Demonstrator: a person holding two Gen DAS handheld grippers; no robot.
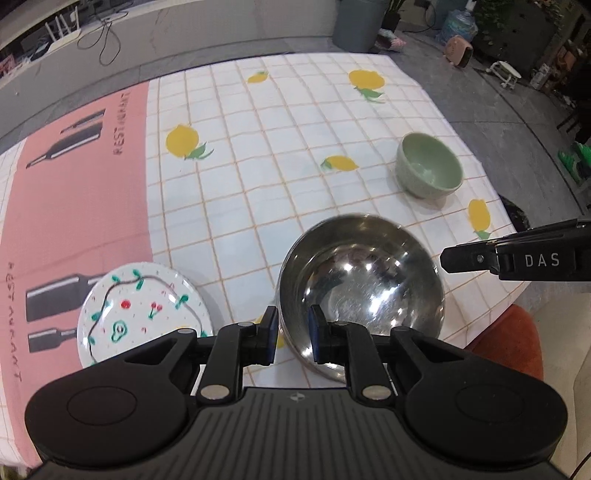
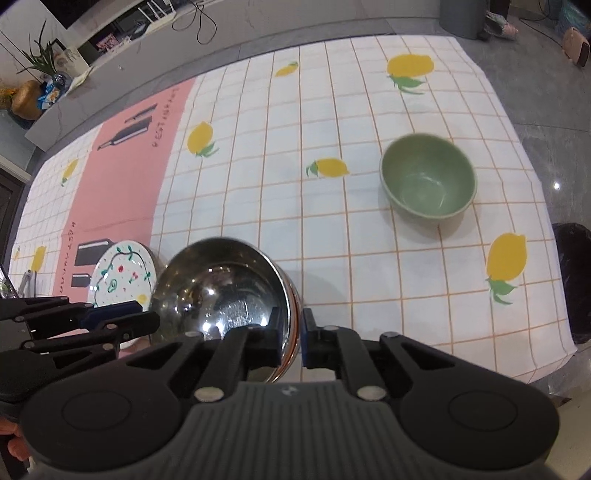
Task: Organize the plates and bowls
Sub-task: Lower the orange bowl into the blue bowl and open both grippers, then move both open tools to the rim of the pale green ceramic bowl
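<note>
A shiny steel bowl [image 1: 360,280] is held tilted above the tablecloth near its front edge. My left gripper [image 1: 293,334] is shut on its left rim. My right gripper [image 2: 291,332] is shut on its right rim; the bowl also shows in the right wrist view [image 2: 225,288]. A white plate with painted fruit and vines [image 1: 144,314] lies just left of the steel bowl, and shows in the right wrist view [image 2: 122,273]. A green ceramic bowl [image 1: 430,170] stands upright, empty, farther back on the right, also in the right wrist view [image 2: 428,182].
The table carries a white checked cloth with lemons [image 2: 332,110] and a pink printed strip [image 1: 81,184] at the left. A grey bin [image 1: 356,22] stands on the floor behind the table. An orange seat [image 1: 506,347] is at the front right.
</note>
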